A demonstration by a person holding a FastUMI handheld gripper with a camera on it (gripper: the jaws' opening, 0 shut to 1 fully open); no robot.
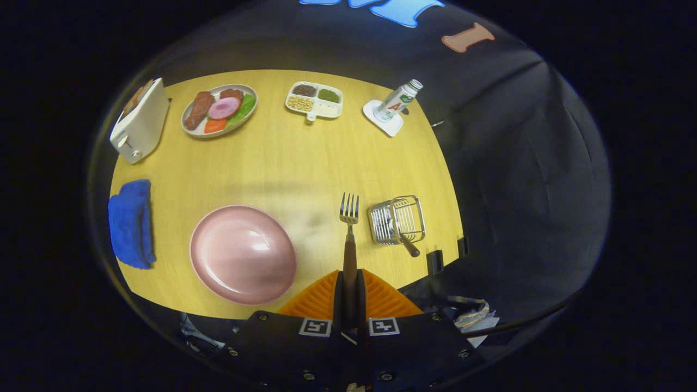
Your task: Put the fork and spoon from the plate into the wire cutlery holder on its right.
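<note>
Fork [349,218] handle clamped between both fingers of hand-held gripper [349,283], tines forward.

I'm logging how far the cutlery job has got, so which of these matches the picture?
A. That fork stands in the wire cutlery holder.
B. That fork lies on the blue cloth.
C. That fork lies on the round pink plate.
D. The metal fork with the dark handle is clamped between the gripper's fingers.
D: the gripper has both fingers pressed on the handle of the metal fork, tines pointing ahead, between the bare pink plate and the wire cutlery holder.
</note>
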